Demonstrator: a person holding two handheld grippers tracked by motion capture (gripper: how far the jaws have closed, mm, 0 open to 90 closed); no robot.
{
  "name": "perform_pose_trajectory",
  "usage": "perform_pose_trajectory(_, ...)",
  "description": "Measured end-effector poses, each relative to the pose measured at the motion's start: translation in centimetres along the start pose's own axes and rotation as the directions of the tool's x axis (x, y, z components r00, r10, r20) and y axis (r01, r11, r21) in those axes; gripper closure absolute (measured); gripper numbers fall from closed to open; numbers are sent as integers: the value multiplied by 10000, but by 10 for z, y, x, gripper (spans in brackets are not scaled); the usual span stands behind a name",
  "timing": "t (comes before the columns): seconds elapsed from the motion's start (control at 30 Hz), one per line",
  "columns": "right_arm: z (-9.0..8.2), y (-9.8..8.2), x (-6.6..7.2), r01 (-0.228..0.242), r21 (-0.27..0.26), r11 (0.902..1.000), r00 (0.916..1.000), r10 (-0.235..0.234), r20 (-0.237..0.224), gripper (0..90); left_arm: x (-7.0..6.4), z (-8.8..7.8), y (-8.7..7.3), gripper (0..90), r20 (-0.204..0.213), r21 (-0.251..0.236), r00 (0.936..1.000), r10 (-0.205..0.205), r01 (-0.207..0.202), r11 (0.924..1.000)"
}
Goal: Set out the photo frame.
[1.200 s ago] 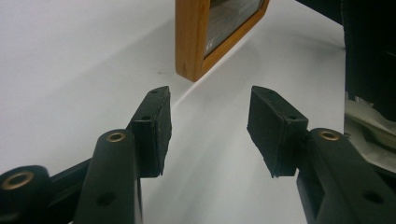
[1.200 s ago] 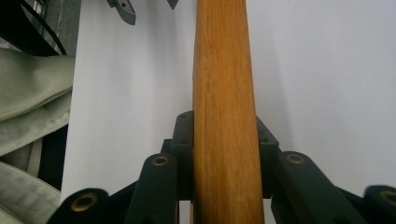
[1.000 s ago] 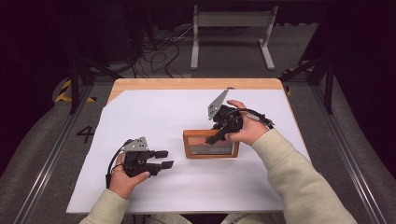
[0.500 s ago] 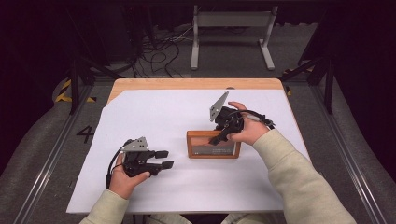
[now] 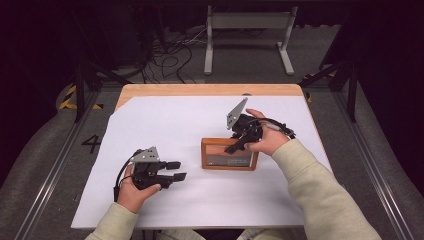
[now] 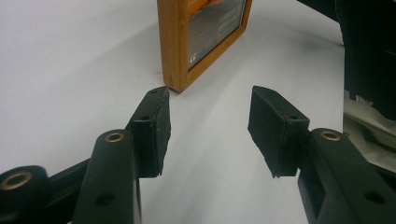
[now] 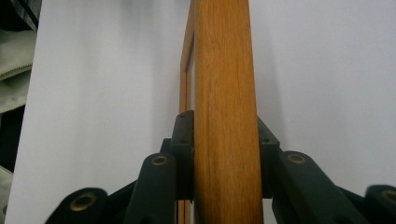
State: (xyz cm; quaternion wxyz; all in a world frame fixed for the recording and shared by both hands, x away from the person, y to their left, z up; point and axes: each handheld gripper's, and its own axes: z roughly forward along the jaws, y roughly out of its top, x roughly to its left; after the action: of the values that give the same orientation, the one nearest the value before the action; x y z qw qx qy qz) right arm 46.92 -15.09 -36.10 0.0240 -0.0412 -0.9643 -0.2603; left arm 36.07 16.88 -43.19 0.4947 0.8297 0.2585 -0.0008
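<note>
Now the wooden picture frame (image 5: 230,155) stands upright on its long edge on the white sheet covering the table (image 5: 165,125), a little right of centre, and compared with a second ago it has slid slightly to the right and squared up, its front facing me more plainly. I read that as the frame having just been stood up or adjusted, with the placing nearly done but the hold not yet released. My right tongs (image 7: 223,140) are pinching the frame's top rail from both sides, the pads pressed flat against the wood. My left tongs (image 6: 208,128) sit spread, holding nothing, low over the table to the frame's left and aimed at its near corner (image 6: 173,84); they have hardly moved in the last second. What I can't make out: the picture behind the glass is just a dark panel with a pale strip, too small to read. Whether a stand props the frame from behind is hidden, so I can't judge if it would stay up once released. In the left gripper view the frame's top is cut off.
</note>
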Motion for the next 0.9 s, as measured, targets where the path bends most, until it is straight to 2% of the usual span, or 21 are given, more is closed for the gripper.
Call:
perform_pose_trajectory(0.1, -2, 0, -1, -120, -154, 9998, 9991, 127, 408, 641, 0, 0, 0, 490, 25, -14, 10000, -12, 12, 10000)
perform_pose_trajectory(0.17, -7, -2, -3, -335, -463, 9984, 9953, 376, 892, 577, 0, 0, 0, 490, 20, -7, 10000, -41, 41, 10000)
perform_pose_trajectory(0.3, -9, -6, -5, -585, -629, 9963, 9925, 648, 1038, 516, 0, 1, 0, 489, 52, 3, 10000, -33, 33, 10000)
perform_pose_trajectory(0.37, -10, -9, -5, -776, -838, 9935, 9884, 876, 1237, 450, 0, 2, 0, 487, 63, 36, 10000, 66, -66, 10000)
perform_pose_trajectory(0.57, -16, -15, -6, -994, -1427, 9848, 9788, 1226, 1639, 342, 0, 2, 0, 481, 102, 66, 9999, -14, 14, 10000)
perform_pose_trajectory(0.67, -23, -17, -1, -1021, -1795, 9784, 9714, 1370, 1938, 314, 0, 2, 1, 480, 67, 44, 10000, 60, -60, 10000)
perform_pose_trajectory(0.77, -29, -19, 3, -1052, -1881, 9765, 9671, 1445, 2095, 295, -1, 1, 1, 476, 53, 12, 10000, -54, 54, 10000)
perform_pose_trajectory(0.9, -42, -28, 19, -1173, -2429, 9629, 9529, 1780, 2456, 294, -1, 0, 1, 469, -336, 174, 9992, -220, 226, 9996)
